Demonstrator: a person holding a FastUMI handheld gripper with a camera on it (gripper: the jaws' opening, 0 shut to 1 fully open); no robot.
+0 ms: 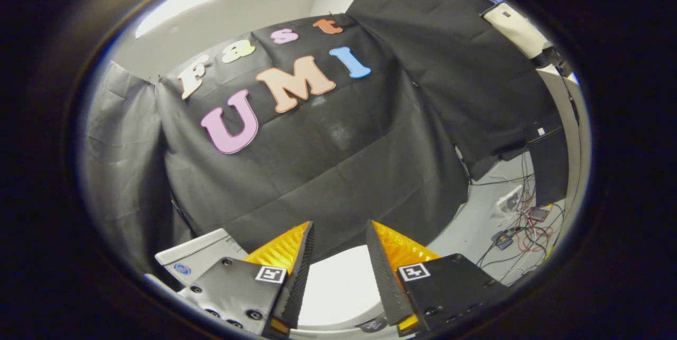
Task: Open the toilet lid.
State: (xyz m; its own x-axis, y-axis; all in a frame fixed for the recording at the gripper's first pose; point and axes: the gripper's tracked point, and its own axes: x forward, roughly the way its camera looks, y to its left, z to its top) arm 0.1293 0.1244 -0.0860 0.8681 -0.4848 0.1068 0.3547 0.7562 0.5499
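I see the gripper (339, 237) with fingers parted, holding nothing. The toilet lid (338, 287), white and glossy, sits low centre of the frame between them. I judge it rigid, slippery, hinged; I would hook its front rim.

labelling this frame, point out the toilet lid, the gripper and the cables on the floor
toilet lid (338, 287): gripper view, white top surface between the fingers
gripper (339, 234): gripper view, open gap between its fingertips
cables (521, 231): gripper view, tangle on the floor
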